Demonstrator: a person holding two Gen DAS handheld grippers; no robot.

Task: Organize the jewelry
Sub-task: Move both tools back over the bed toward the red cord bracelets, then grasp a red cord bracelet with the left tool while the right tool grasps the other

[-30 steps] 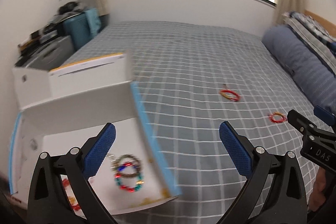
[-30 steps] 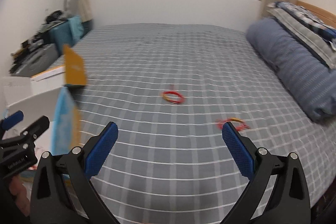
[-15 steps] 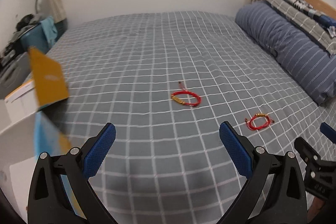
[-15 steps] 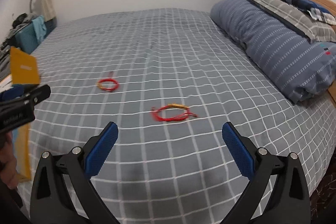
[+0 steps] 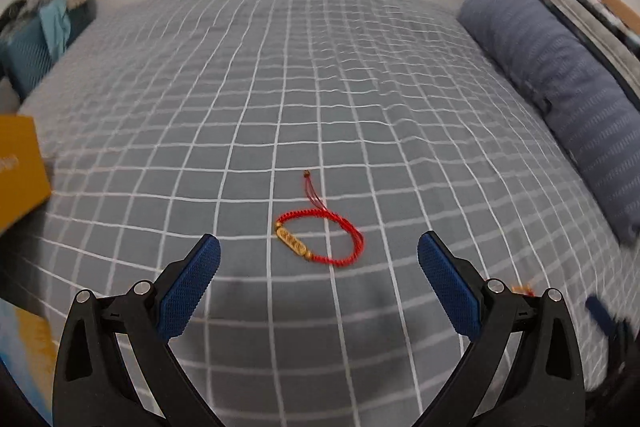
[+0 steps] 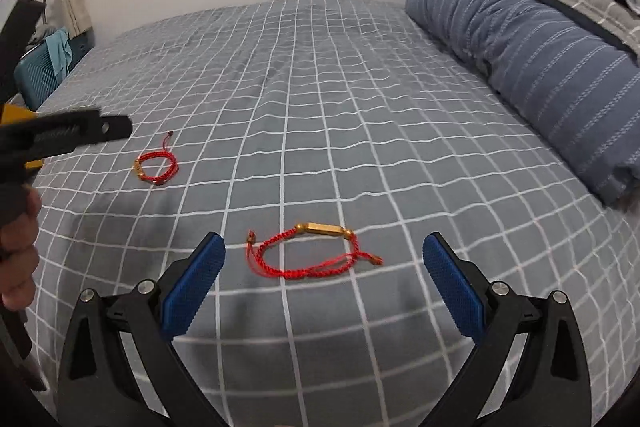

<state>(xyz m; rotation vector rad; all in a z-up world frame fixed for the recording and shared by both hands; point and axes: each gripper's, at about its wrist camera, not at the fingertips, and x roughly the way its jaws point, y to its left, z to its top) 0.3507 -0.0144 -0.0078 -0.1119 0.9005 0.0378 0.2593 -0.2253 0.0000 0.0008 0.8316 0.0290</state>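
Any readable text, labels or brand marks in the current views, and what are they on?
No text reads clearly in either view.
Orange box flap: a pale mark at the frame edge, too blurred and cut off to read.
Gold bar on the left red bracelet: an engraved pattern, not legible as characters.
Right red bracelet: no lettering visible on its bar.

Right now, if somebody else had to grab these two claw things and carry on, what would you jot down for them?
Left claw: open, empty, aimed at the red bracelet with the patterned gold bar.
Right claw: open, empty, aimed at the red bracelet with the plain gold bar.
Both bracelets lie loose and apart on the checked bedspread.
An orange box edge shows at far left.
Done: neither bracelet is picked up yet.
Left: grasp each and put it away.
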